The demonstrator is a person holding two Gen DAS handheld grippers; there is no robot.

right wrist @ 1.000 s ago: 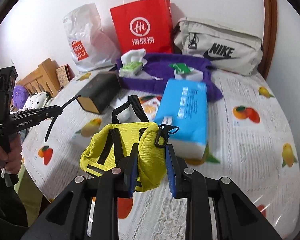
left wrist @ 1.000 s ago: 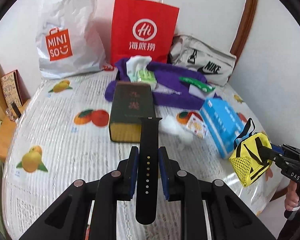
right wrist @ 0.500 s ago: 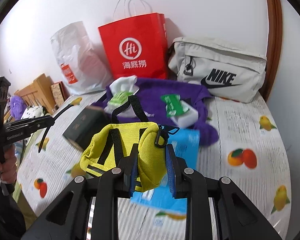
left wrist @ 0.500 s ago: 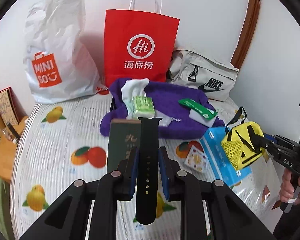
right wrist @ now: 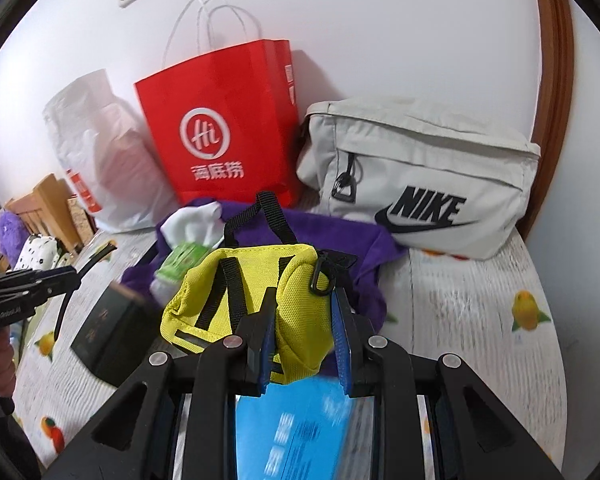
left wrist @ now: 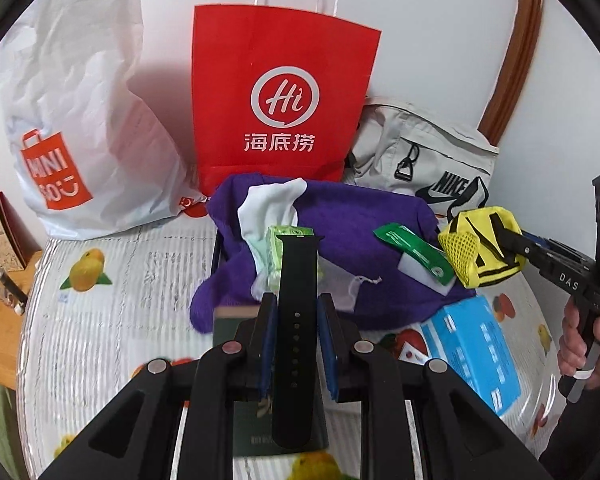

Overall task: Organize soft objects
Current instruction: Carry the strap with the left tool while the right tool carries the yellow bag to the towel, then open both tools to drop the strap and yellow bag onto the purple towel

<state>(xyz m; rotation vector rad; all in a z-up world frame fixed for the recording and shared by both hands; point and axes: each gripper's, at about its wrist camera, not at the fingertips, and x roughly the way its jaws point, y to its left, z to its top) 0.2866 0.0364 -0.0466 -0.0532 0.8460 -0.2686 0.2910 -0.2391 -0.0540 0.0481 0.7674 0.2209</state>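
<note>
My left gripper (left wrist: 298, 320) is shut on a black watch strap (left wrist: 296, 300), held upright above the table; it also shows in the right wrist view (right wrist: 66, 286). My right gripper (right wrist: 304, 320) is shut on a small yellow pouch (right wrist: 260, 300) with black straps; the pouch also shows at the right of the left wrist view (left wrist: 482, 246). Both hover over a purple cloth (left wrist: 352, 224) bearing a green tissue pack (left wrist: 278, 248) and a green-labelled white pack (left wrist: 416, 256).
Against the wall stand a white Miniso bag (left wrist: 80, 128), a red paper bag (left wrist: 280, 108) and a grey Nike bag (right wrist: 420, 176). A dark green box (right wrist: 108, 332) and a blue tissue pack (left wrist: 472, 348) lie on the fruit-print tablecloth (left wrist: 112, 312).
Both grippers have moved forward toward the bags at the wall, still holding the strap and pouch. The purple cloth and bags now look closer.
</note>
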